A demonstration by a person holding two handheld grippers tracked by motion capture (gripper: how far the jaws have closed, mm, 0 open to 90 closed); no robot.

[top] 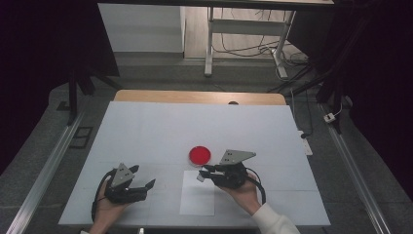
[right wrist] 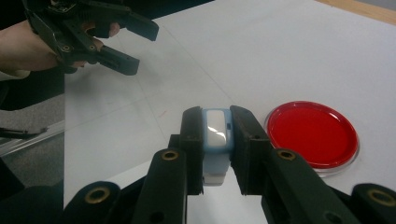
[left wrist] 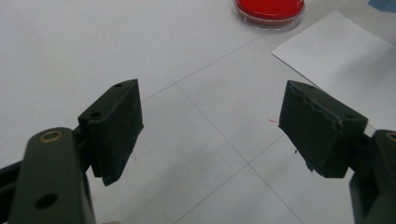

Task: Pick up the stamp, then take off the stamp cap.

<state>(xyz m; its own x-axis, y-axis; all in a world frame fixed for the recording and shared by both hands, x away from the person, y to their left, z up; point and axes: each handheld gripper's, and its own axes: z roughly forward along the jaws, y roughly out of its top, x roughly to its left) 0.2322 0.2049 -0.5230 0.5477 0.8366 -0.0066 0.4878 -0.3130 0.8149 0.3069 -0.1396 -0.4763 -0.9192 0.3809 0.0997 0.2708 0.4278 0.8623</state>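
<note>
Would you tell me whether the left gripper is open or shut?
Open. The left gripper has its jaws wide apart with bare white table between them, nothing held.

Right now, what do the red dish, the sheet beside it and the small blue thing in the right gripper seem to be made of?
Red dish: probably clear plastic, perhaps glass; the see-through rim glints around a flat red filling.
Sheet: likely paper; thin, matte white, lying flat.
Blue thing: looks like plastic; smooth pale-blue frame, glossy white face with a highlight. The right gripper clamps it.
</note>
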